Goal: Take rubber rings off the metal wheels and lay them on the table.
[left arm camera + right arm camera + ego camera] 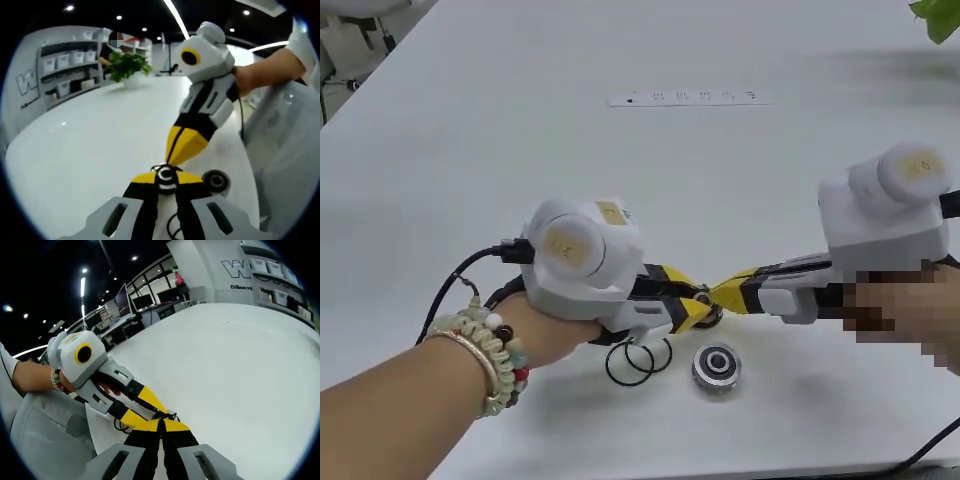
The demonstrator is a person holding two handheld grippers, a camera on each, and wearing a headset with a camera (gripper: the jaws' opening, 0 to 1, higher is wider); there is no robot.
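At the near edge of the white table (520, 130), two grippers meet nose to nose over a small metal wheel (166, 179).

The left gripper (703, 310), in a hand with beaded bracelets (492, 352) at the wrist, has its yellow-tipped jaws clamped on the wheel, holding it just above the tabletop. The right gripper (713, 297) comes in from the opposite side, and its jaws are drawn together at the wheel's rim (whether a ring is caught between them is too fine to make out). Two black rubber rings (639, 358) lie overlapping on the table just below the left gripper, and a second wheel (717, 365) lies flat beside them, right under the meeting jaws. A white power strip (690, 97) sits well apart, far across the table.
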